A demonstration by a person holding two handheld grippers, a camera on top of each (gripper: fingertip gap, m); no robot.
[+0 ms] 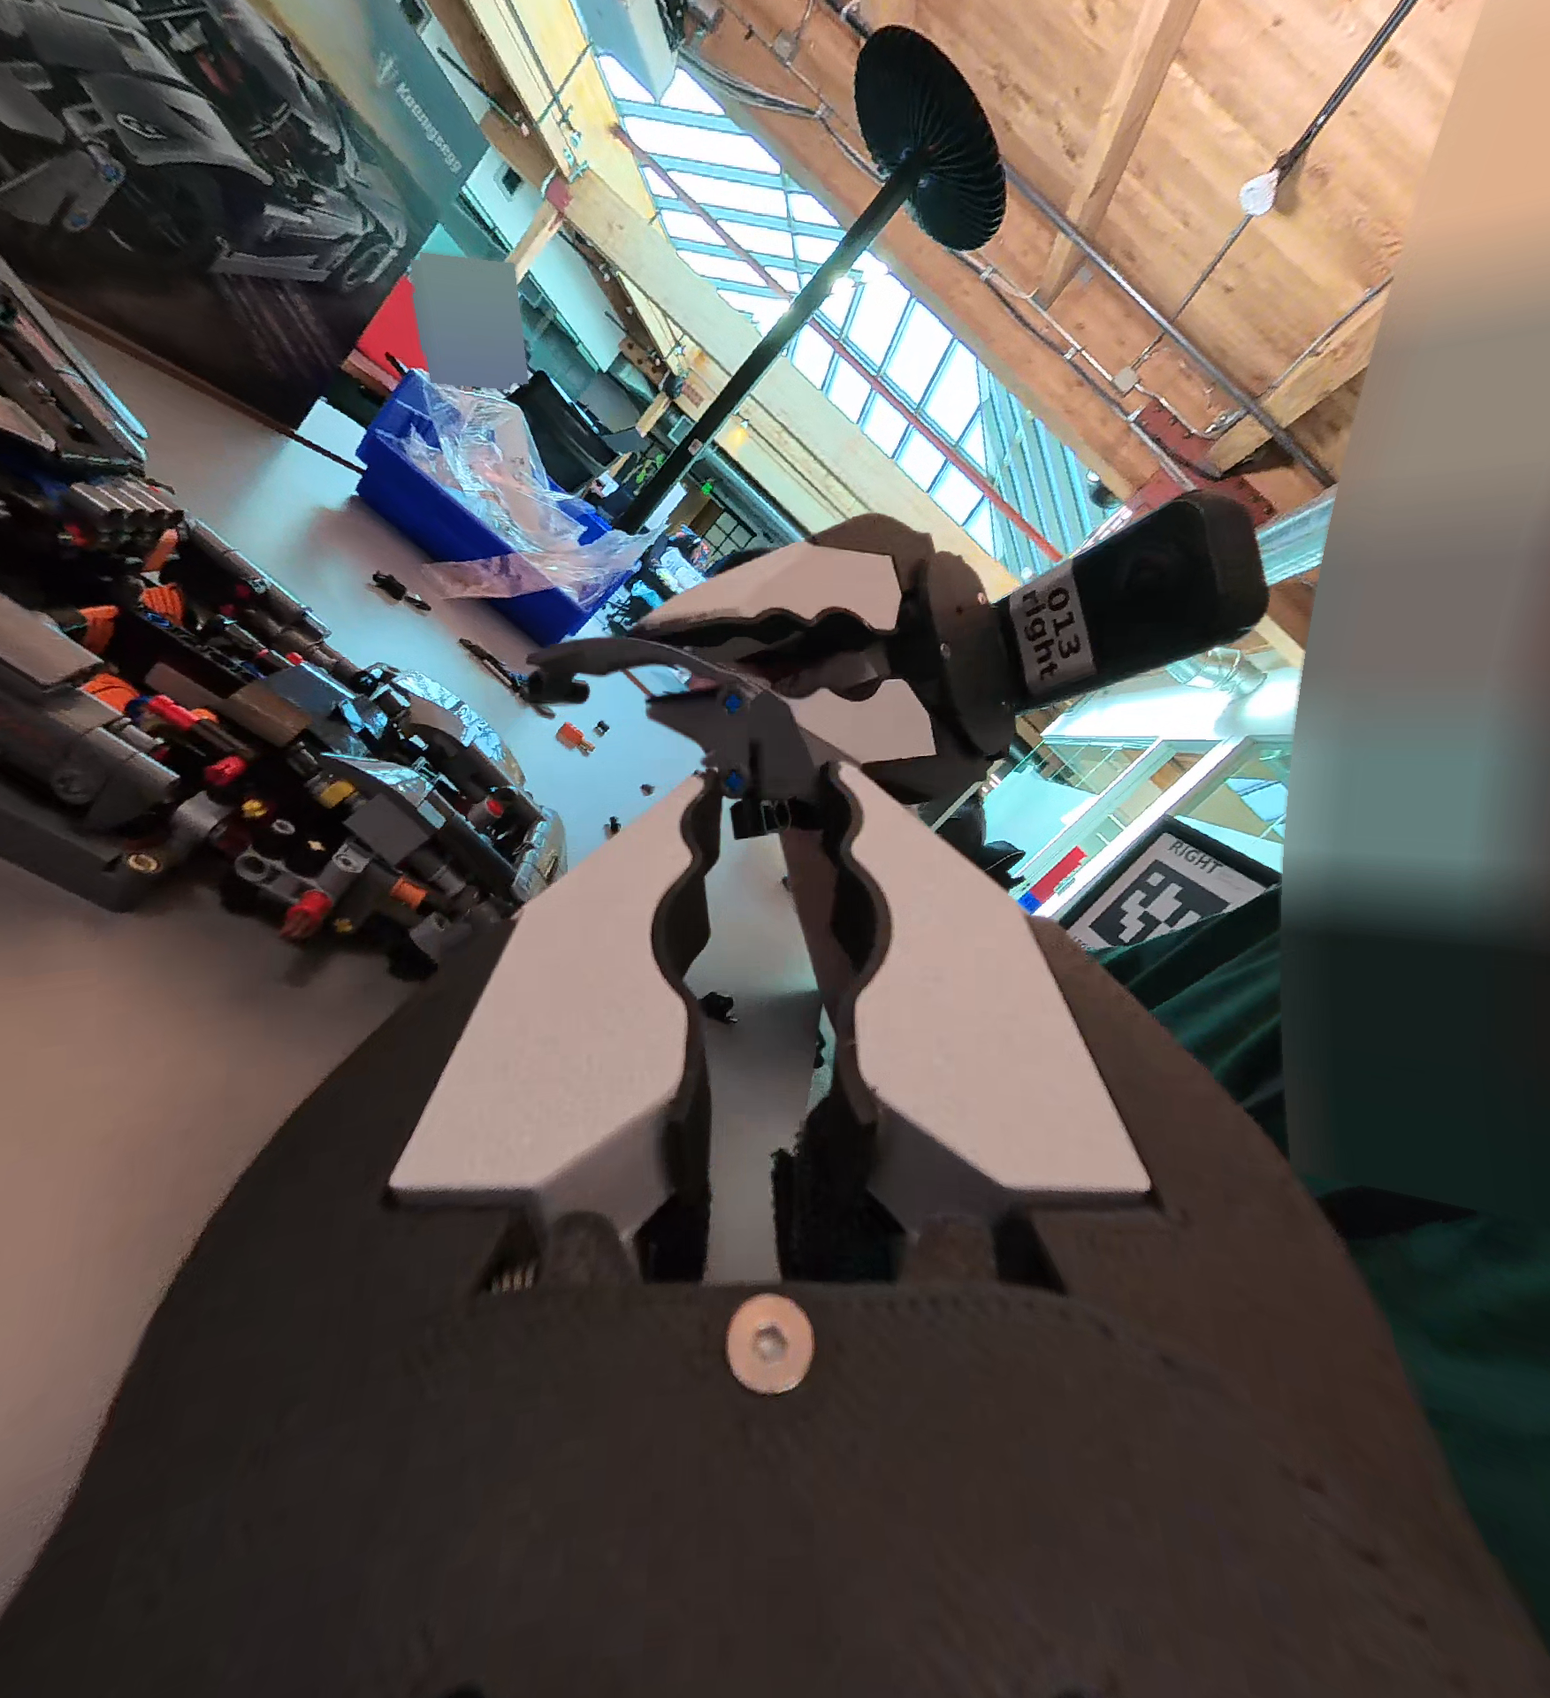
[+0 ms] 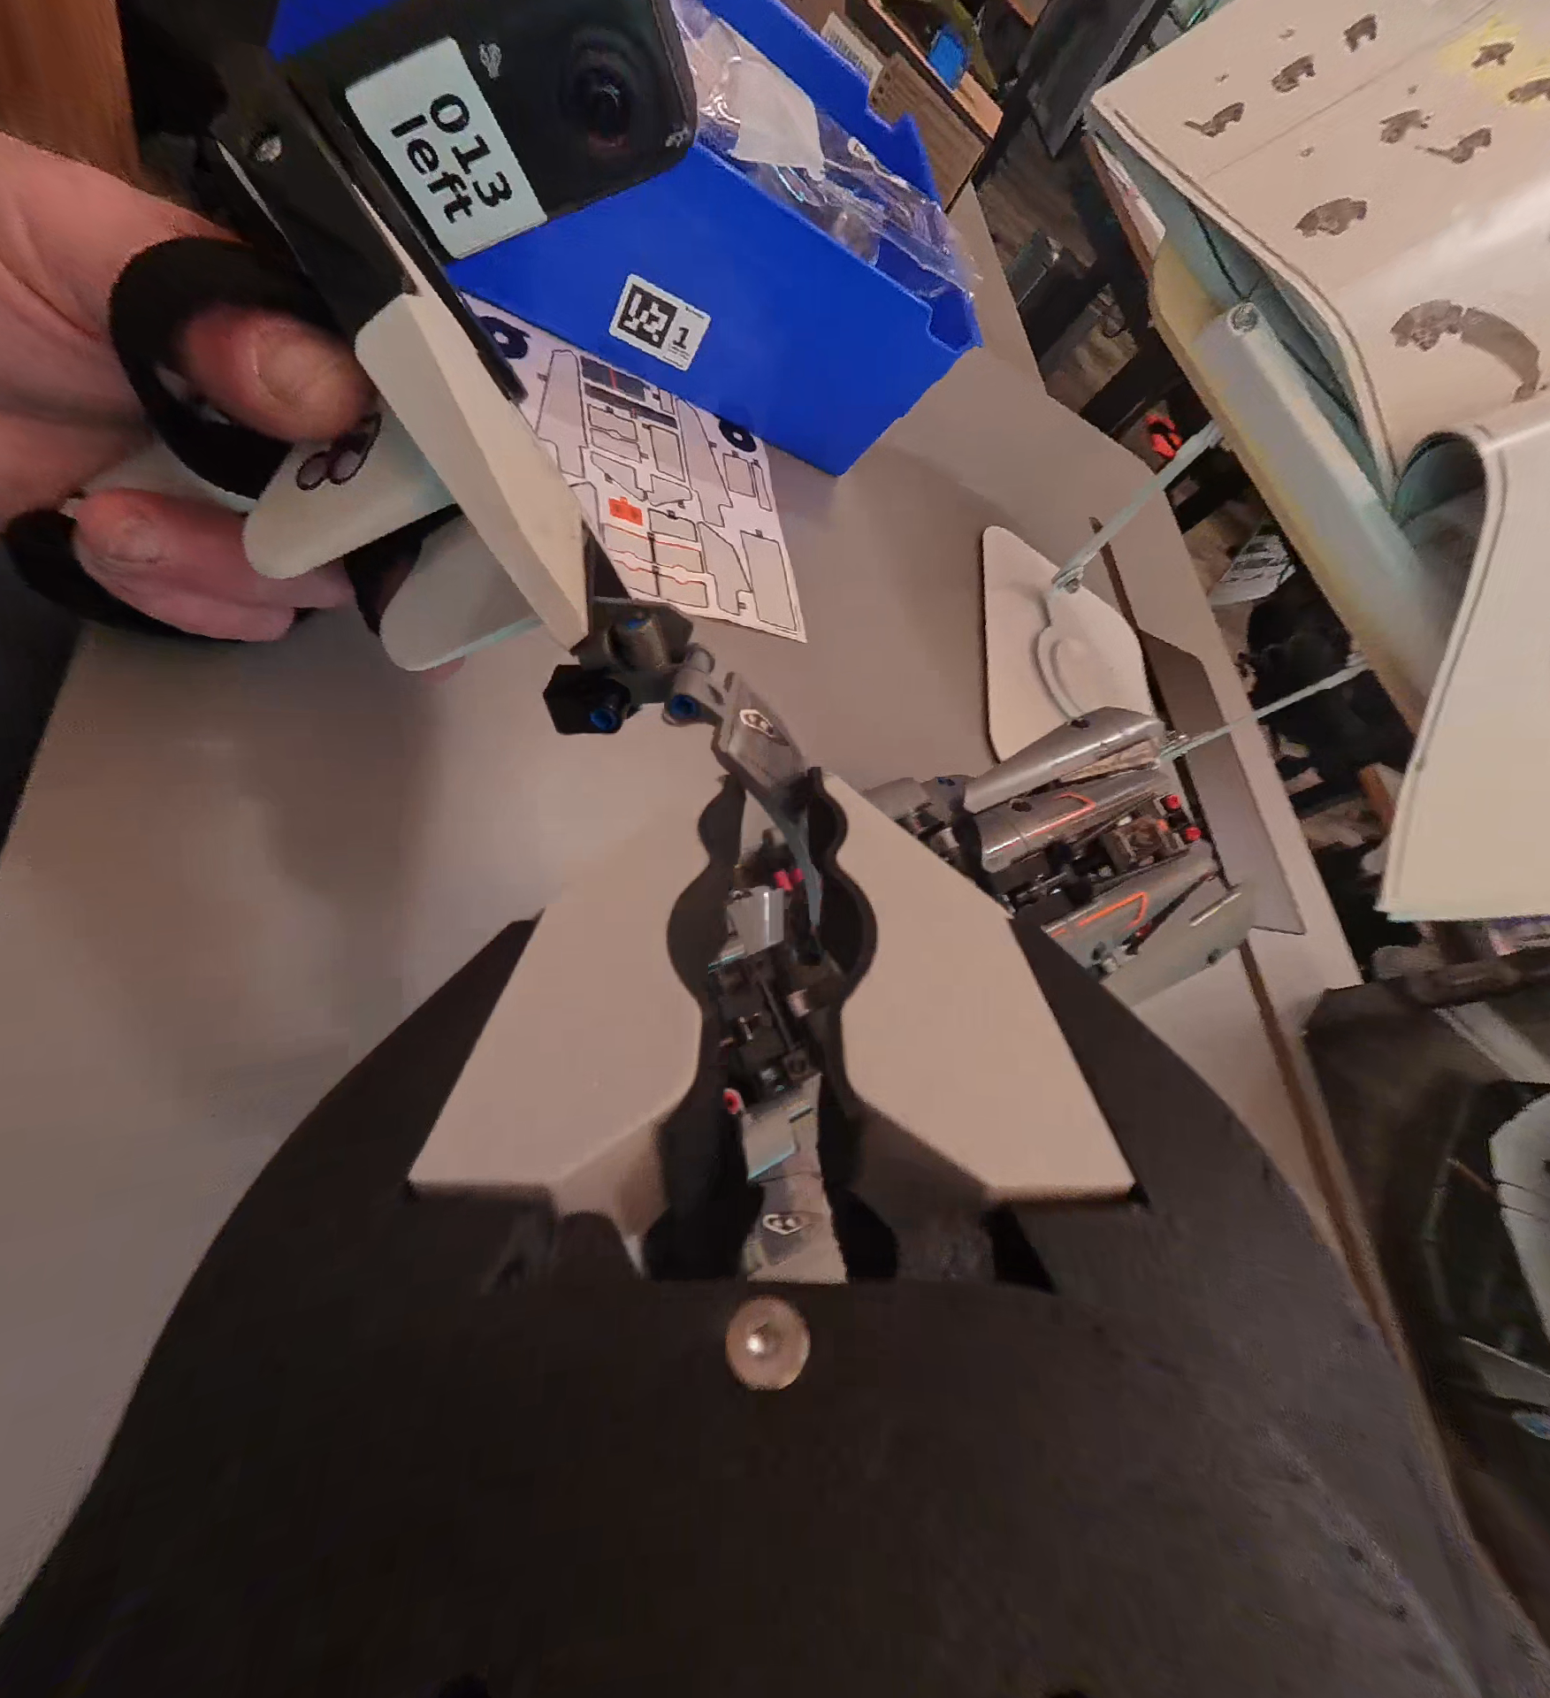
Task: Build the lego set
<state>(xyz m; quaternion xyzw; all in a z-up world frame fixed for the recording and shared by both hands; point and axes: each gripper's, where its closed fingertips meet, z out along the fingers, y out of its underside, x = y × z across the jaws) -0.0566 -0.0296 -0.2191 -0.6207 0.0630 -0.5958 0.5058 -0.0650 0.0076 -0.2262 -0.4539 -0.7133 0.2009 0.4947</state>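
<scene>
A small grey Lego sub-assembly is held in the air between both grippers. Its curved grey panel [image 2: 757, 735] sits between the tips of my right gripper [image 2: 775, 790], which is shut on it. Its grey and black connector end with blue pins [image 2: 633, 671] is pinched by my left gripper [image 2: 569, 634], held by a person's hand [image 2: 63, 367]. In the left wrist view my left gripper [image 1: 766, 781] is shut on the connector end [image 1: 757, 804], and the right gripper [image 1: 670, 662] faces it, holding the panel [image 1: 624, 654]. The large grey Lego car model [image 1: 247, 781] lies on the table [image 2: 293, 827].
A blue bin [image 2: 752, 367] with clear plastic bags stands at the back, a sticker sheet [image 2: 679, 515] in front of it. The open instruction booklet [image 2: 1396, 184] is propped at the right. Small loose parts [image 1: 573, 735] lie on the table. The set's box [image 1: 155, 138] stands behind the model. The gap from one gripper's tips to the other's is roughly 4 cm.
</scene>
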